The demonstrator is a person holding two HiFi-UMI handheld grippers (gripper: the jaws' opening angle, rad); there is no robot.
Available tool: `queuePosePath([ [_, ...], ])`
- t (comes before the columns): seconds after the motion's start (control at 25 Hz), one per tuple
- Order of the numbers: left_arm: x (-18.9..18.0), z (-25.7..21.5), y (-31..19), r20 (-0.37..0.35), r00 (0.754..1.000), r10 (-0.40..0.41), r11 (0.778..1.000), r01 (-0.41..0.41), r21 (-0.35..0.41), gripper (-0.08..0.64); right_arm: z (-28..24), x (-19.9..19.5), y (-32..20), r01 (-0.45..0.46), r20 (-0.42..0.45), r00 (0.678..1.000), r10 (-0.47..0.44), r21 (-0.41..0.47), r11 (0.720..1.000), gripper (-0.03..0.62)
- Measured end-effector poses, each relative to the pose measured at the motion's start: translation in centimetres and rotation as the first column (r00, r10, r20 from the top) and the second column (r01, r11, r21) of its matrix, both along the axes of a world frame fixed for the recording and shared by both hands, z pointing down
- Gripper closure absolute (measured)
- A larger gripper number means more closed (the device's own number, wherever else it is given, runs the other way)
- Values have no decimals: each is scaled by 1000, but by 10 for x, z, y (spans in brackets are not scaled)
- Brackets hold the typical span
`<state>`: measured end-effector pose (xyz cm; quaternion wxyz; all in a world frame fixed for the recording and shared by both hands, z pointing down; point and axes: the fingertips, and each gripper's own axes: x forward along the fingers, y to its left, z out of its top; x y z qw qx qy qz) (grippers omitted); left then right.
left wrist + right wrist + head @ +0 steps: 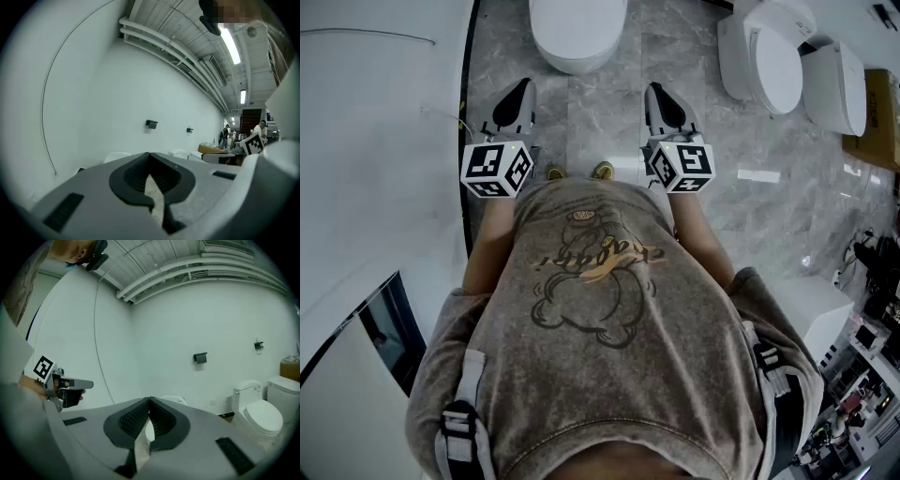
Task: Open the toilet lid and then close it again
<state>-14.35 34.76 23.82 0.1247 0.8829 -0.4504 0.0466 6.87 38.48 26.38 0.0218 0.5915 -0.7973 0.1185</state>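
Observation:
A white toilet (578, 33) stands straight ahead on the marble floor, its lid lying flat and closed. It shows low behind the jaws as a white hump (117, 155) in the left gripper view and again as the toilet (172, 401) in the right gripper view. My left gripper (523, 89) and right gripper (656, 91) are held side by side, short of the toilet and touching nothing. The left gripper (149, 154) is shut with nothing between its pads. The right gripper (149, 399) is shut and empty too.
Two more white toilets (769, 56) (836, 84) stand at the right, with a cardboard box (881, 117) beyond them. A white wall (384, 141) runs close along the left. Clutter and cables (872, 262) lie at the far right. People stand far off (226, 135).

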Motion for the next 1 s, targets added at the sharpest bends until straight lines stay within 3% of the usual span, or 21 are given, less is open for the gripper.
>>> queuePosePath([
  [0.24, 13, 12, -6, 9, 1000, -16, 1000, 16, -11, 551, 10, 11, -12, 45, 25, 999, -45, 4, 999, 565],
  [0.52, 19, 60, -40, 19, 999, -51, 997, 51, -49, 551, 56, 7, -48, 94, 33, 995, -93, -58, 994, 565],
  [0.76, 26, 130, -100, 24, 1000, -16, 996, 18, -87, 551, 122, -3, -109, 93, 33, 995, -90, -103, 990, 565],
  [1.0, 30, 227, -166, 41, 999, 17, 991, -11, -136, 551, 226, -21, -172, 109, 13, 994, -108, -180, 978, 565],
])
